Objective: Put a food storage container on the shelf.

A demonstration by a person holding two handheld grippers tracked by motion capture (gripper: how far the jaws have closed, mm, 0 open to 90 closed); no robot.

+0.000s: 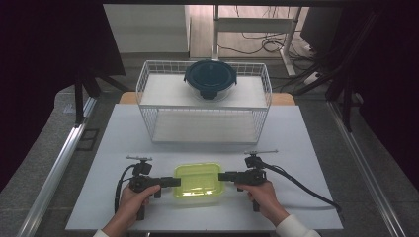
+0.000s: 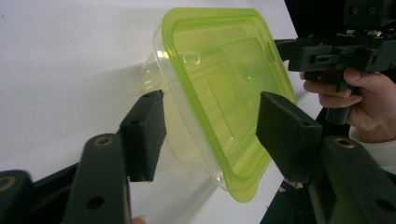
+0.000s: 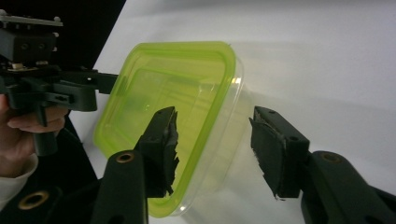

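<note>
The clear rectangular plastic container with the lime-green lid [image 1: 198, 180] sits flat on the white bench [image 1: 296, 148], near its front edge at the 6 o'clock side, between the two hands. Lid up, base down. Its long axis runs 9 to 3 o'clock in the high view, short ends facing the grippers.

Left gripper [image 1: 174, 181] comes in from 9 o'clock, right gripper [image 1: 223, 176] from 3 o'clock, both lying level. Each has its jaws straddling a short end. In the left gripper view one jaw sits above the lid and one beside the clear wall, with gaps visible either side, so the pads aren't pressing. Same in the right gripper view: one pad looks close over the lid, the other stands off the clear wall. So both sets of jaws are part open around the rim, gripping nothing yet.

Risks, as I judge them:
- Thin clear wall flexes under a pinch, so the lid could pop off one corner.
- Smooth plastic and a shallow bite at the rim, so it could slip out on lifting.
- If one side closes before the other, the box skids along the bench toward the other hand.
- Uneven lift tilts it.

The white wire basket [image 1: 148, 89] with the round dark-lidded glass bowl [image 1: 210, 79] stands well apart at 12 o'clock.
</note>
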